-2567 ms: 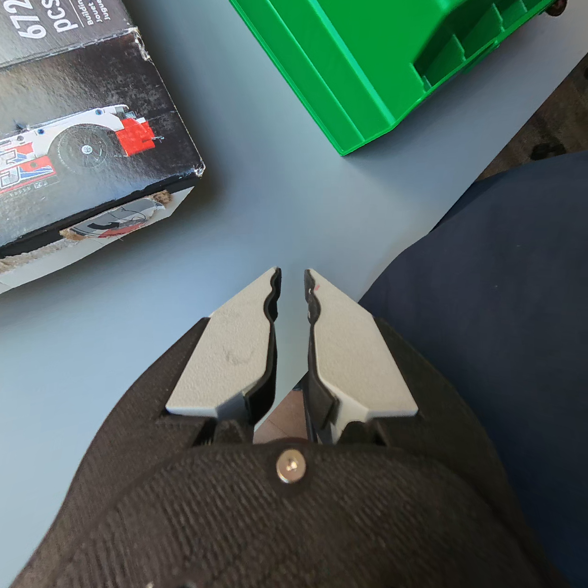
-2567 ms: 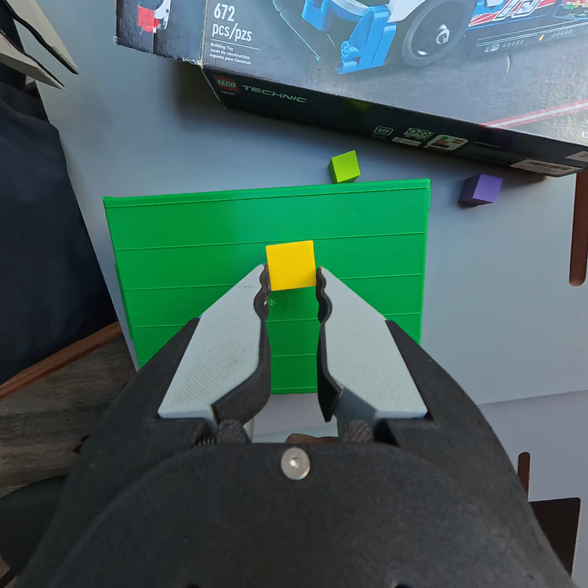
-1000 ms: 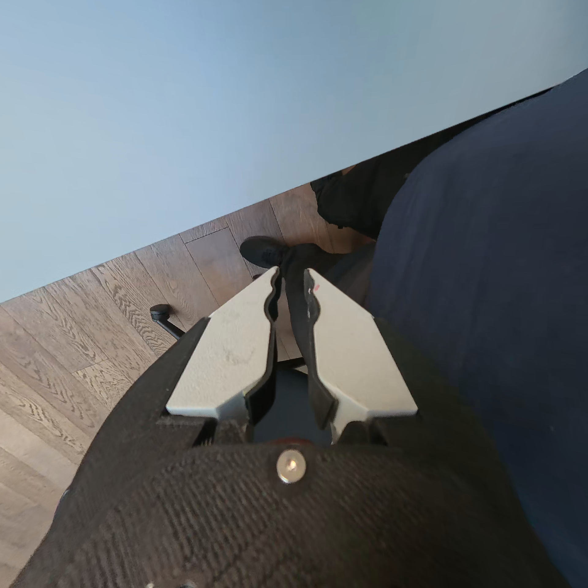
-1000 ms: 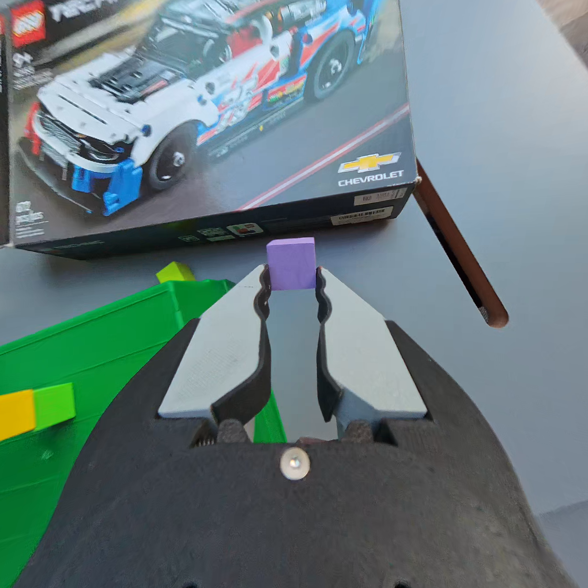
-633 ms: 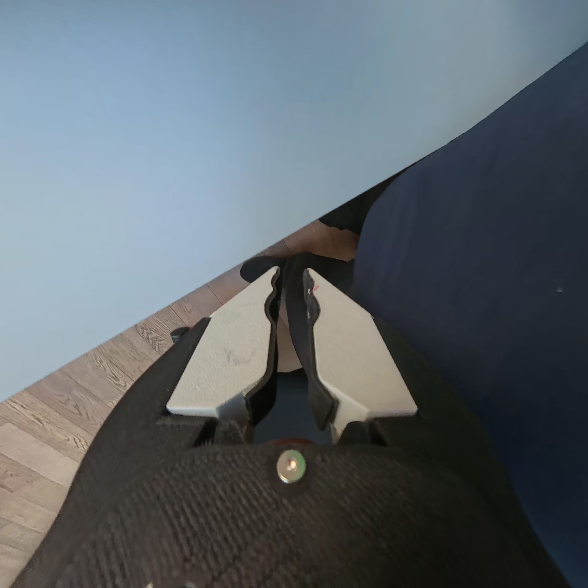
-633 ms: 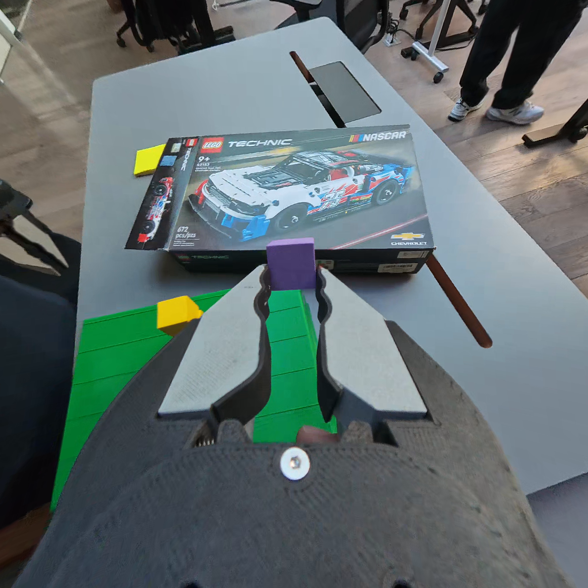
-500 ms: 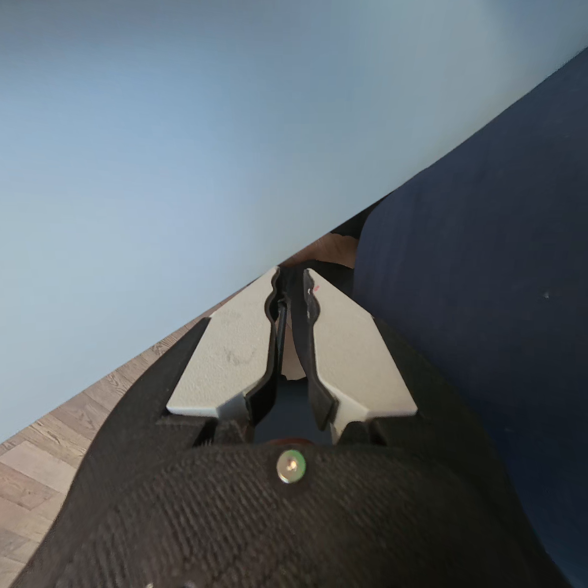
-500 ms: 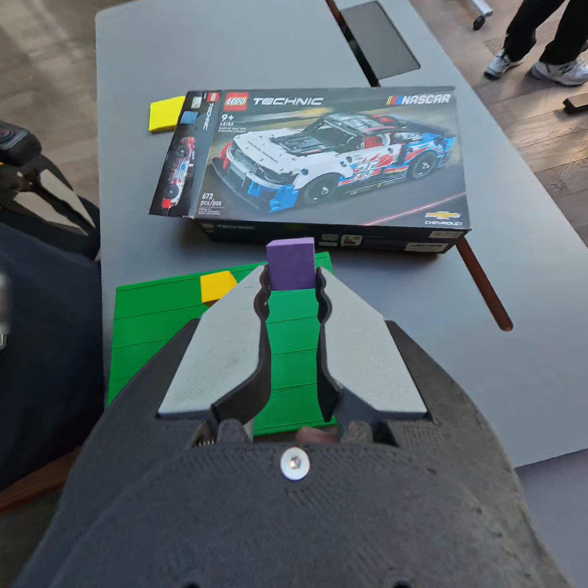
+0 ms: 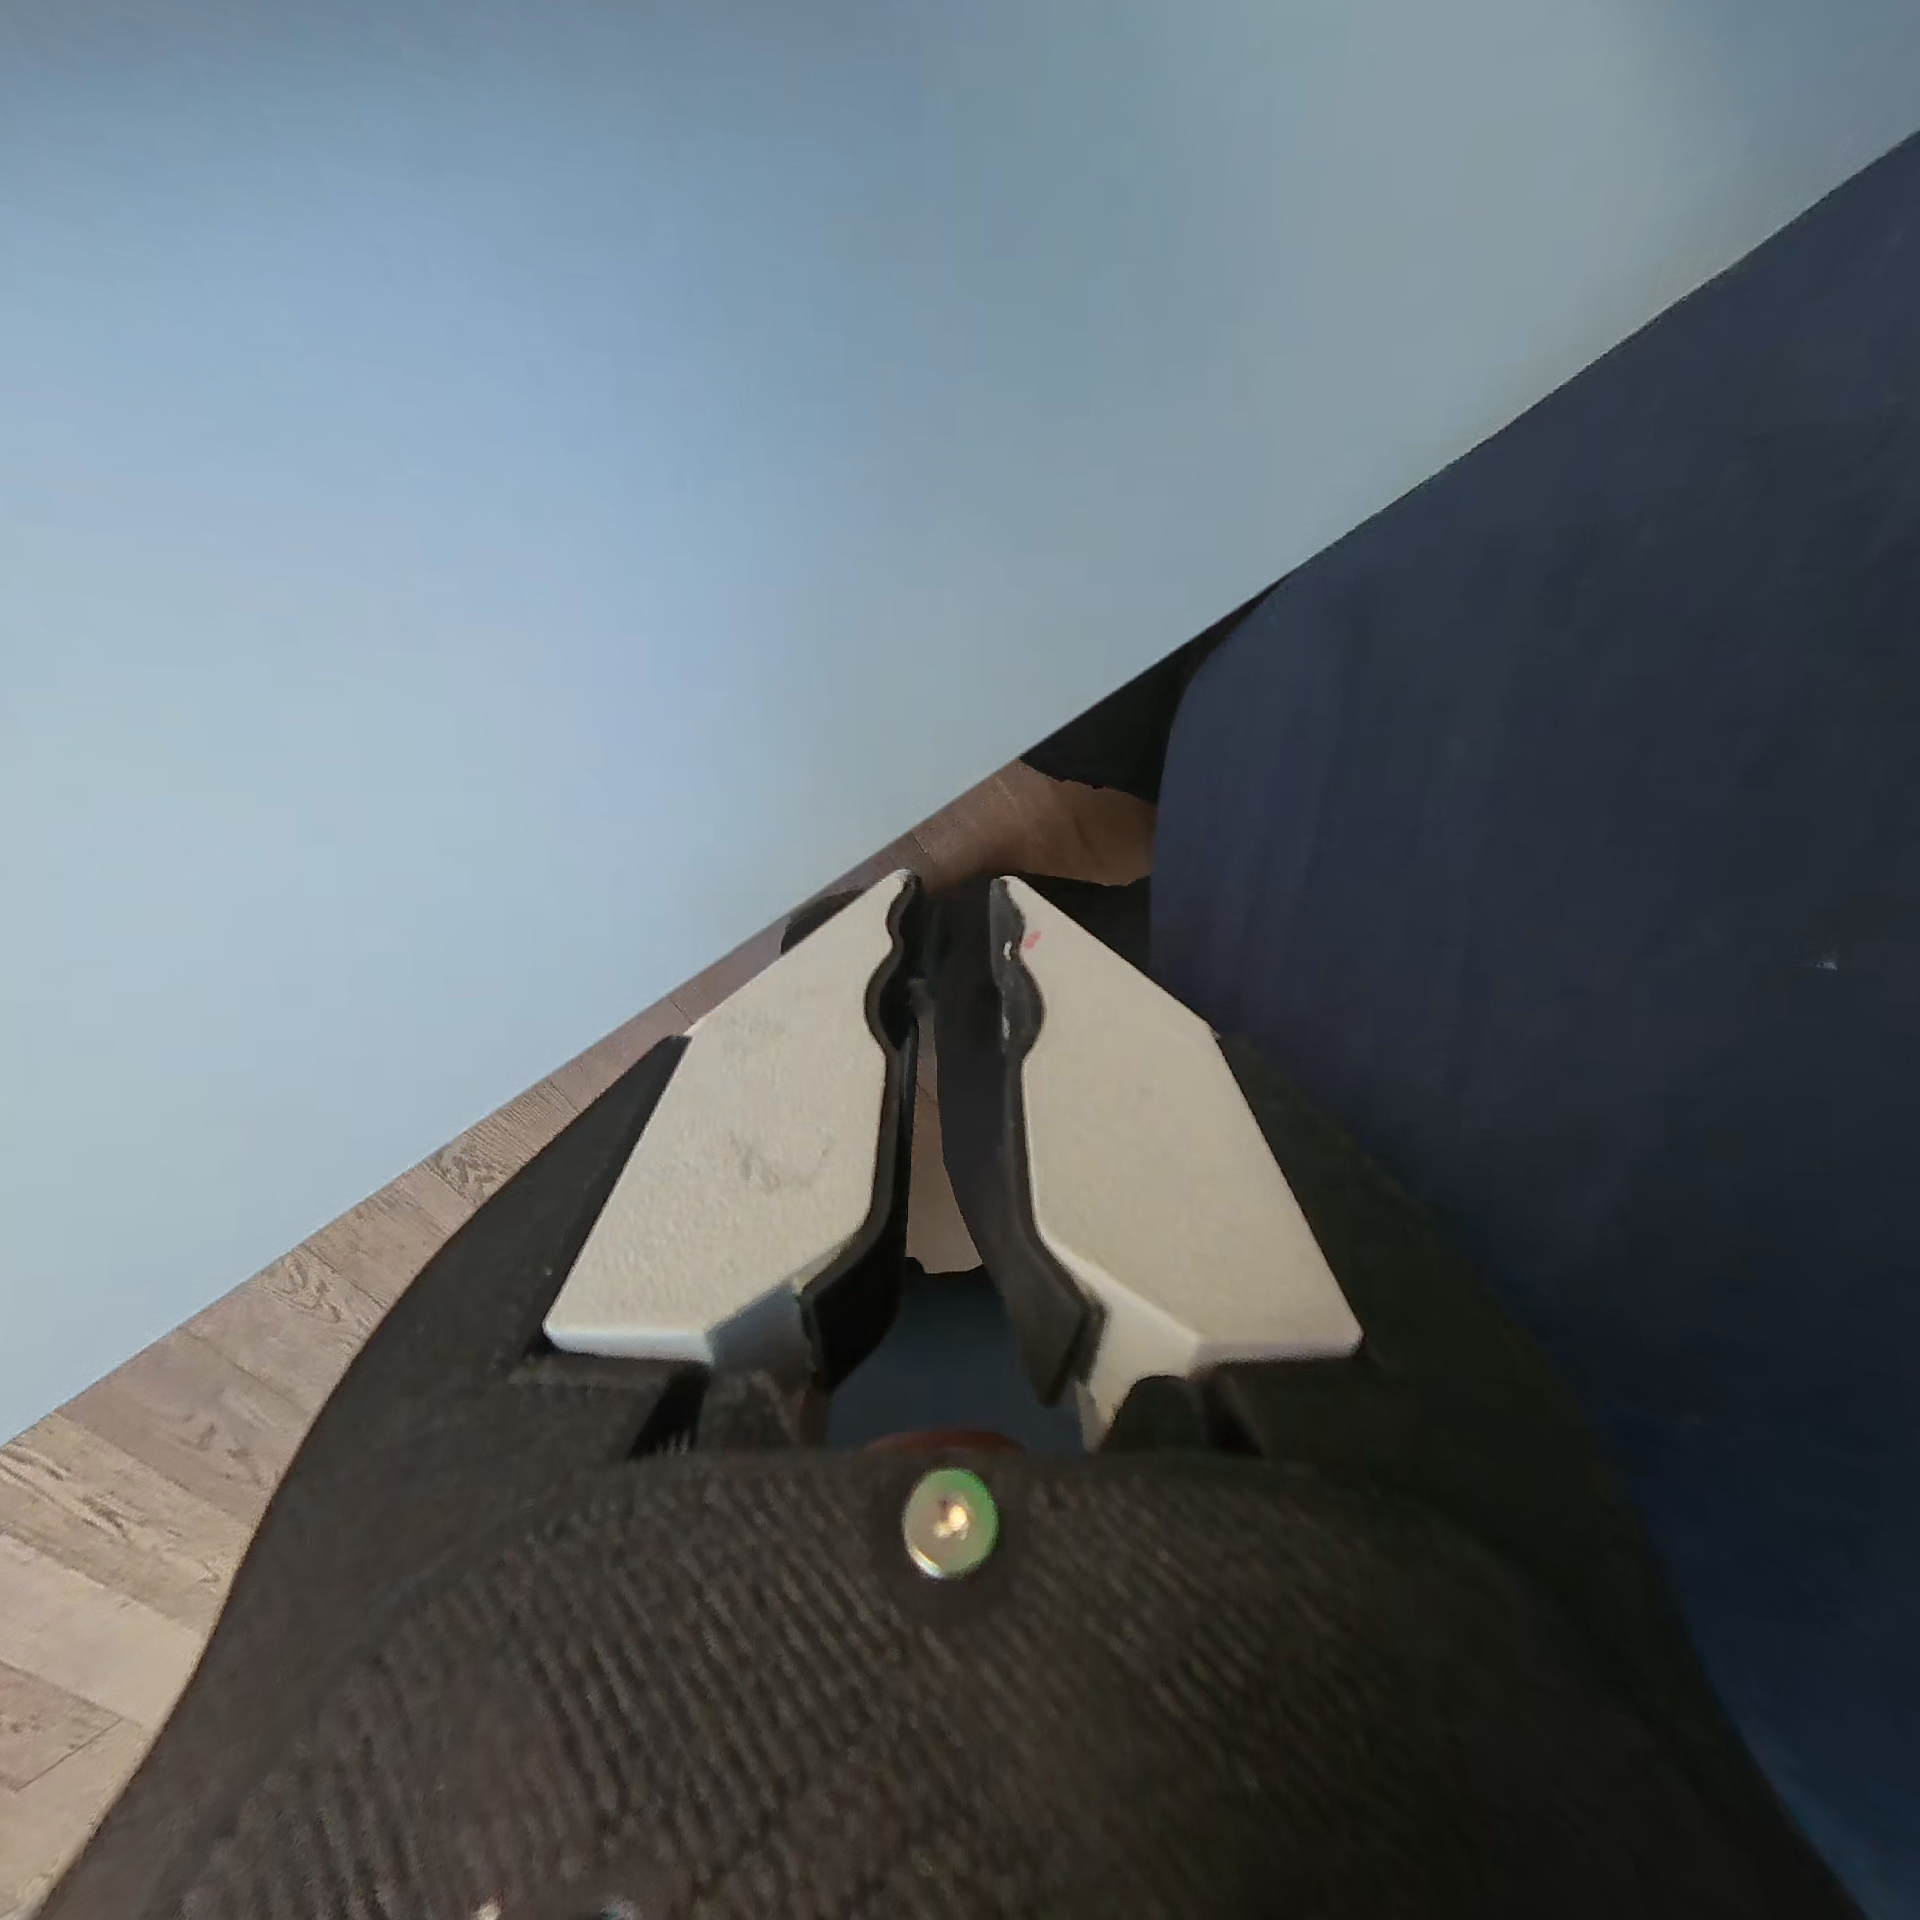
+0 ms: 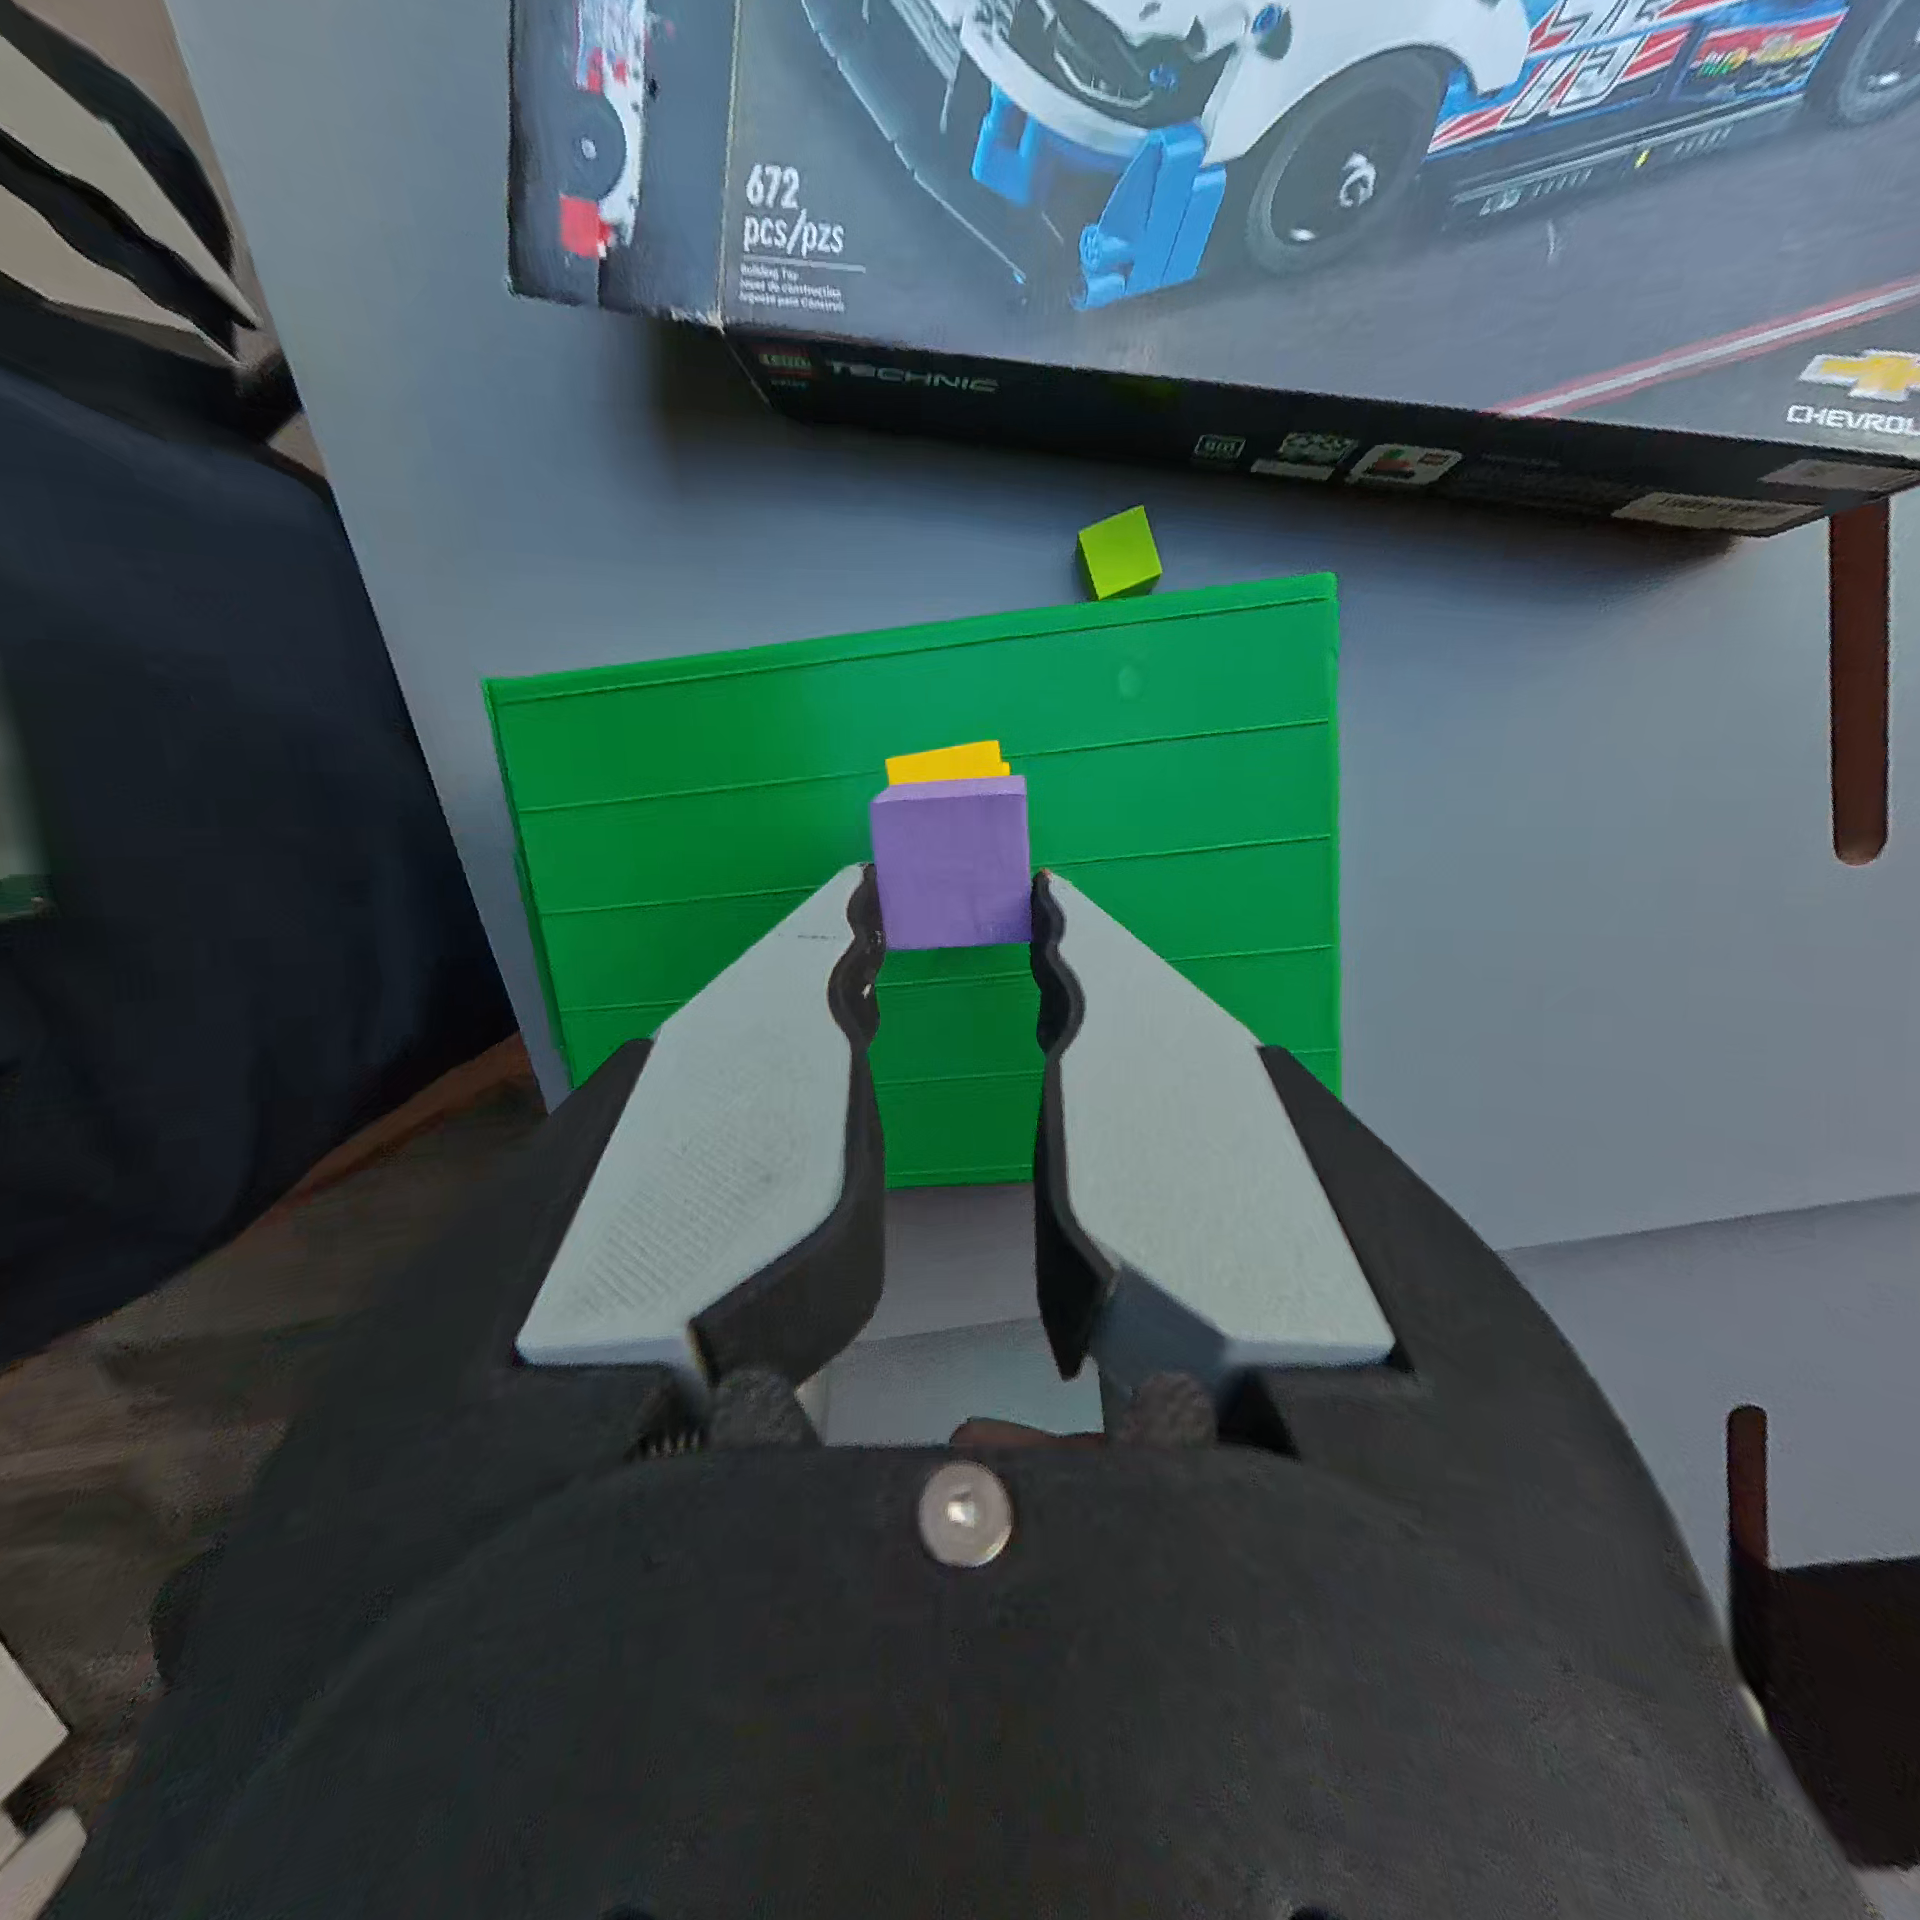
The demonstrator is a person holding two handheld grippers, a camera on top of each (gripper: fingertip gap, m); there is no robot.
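Observation:
My right gripper is shut on a purple cube, both pads pressing its sides. It holds the cube over the ribbed top of a green bin, just in front of and partly covering a yellow cube that lies on the bin. A lime cube lies on the table behind the bin. My left gripper hangs past the grey table's edge with its jaws a narrow gap apart and nothing between them. It also shows in the right wrist view, at the top left.
A large toy-car box lies behind the bin. The table has a dark slot at the right. A person's dark blue clothing fills the right of the left wrist view, with wooden floor below the table edge. The gap from one gripper's tips to the other's is roughly 40 cm.
My right gripper carried the purple cube from beside the box to above the green bin, over the yellow cube. My left gripper drifted slightly along the table edge, jaws still narrowly apart.

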